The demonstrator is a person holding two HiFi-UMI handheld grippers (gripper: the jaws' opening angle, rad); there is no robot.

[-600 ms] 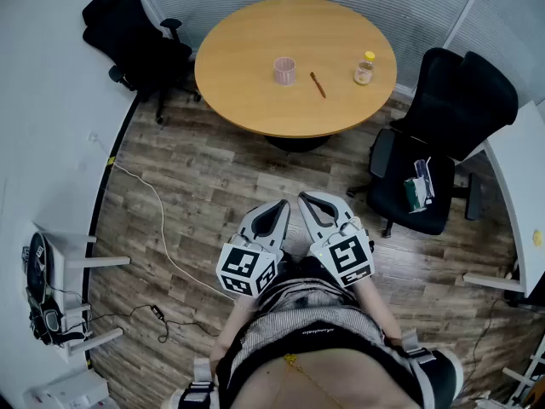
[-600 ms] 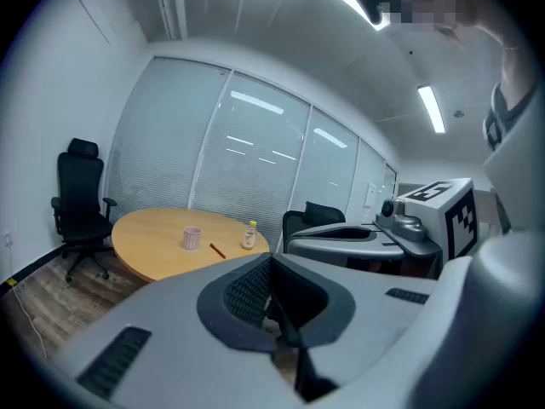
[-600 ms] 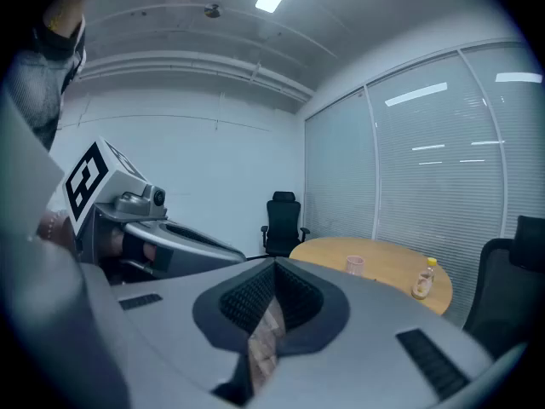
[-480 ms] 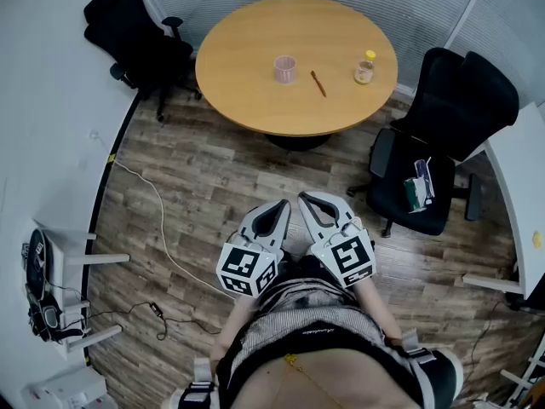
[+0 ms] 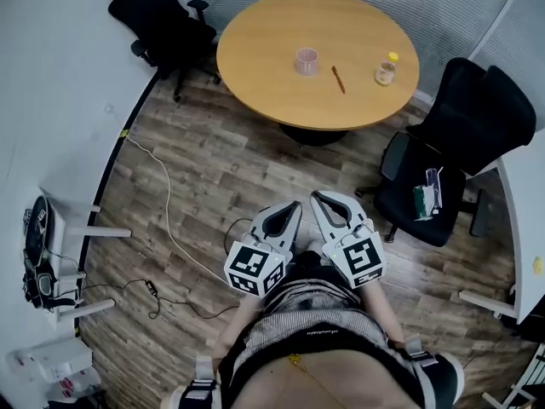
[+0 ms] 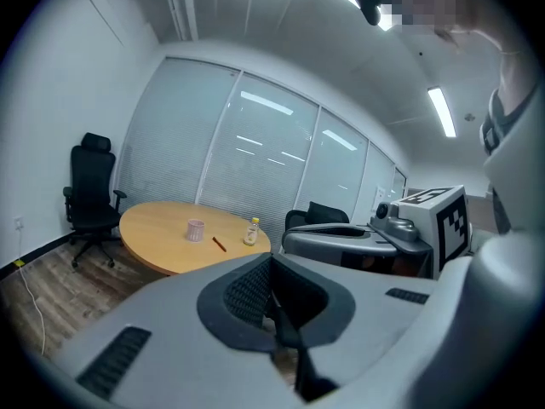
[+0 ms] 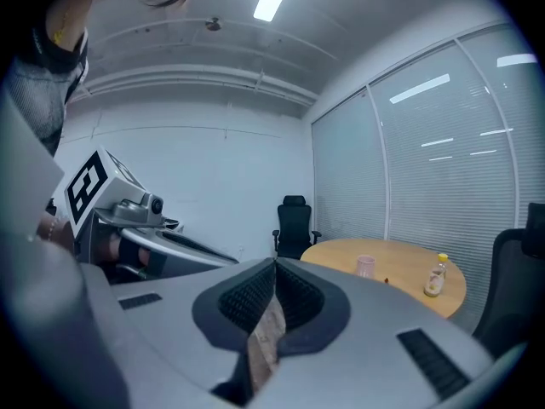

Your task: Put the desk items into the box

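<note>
A round wooden table [image 5: 281, 49] stands at the far side of the room. On it are a pink cup [image 5: 306, 60], a brown pencil [image 5: 339, 79] and a small yellow-capped bottle [image 5: 387, 69]. The left gripper view shows the cup [image 6: 195, 229], pencil [image 6: 220, 244] and bottle [image 6: 252, 232] far ahead. The right gripper view shows the cup [image 7: 365, 266] and bottle [image 7: 436, 279] too. My left gripper [image 5: 294, 205] and right gripper [image 5: 316, 197] are held side by side close to my body, over the floor. Both are shut with nothing in them. No box is in view.
A black office chair [image 5: 162, 20] stands left of the table. Another black chair [image 5: 460, 143] at the right holds small items [image 5: 424, 196] on its seat. A white cable [image 5: 166, 211] runs over the wood floor. A white rack with gear [image 5: 43, 258] stands at the left wall.
The head view has shifted, so the table and chairs now sit further right and lower in the picture. Both grippers stay shut and side by side before my body.
</note>
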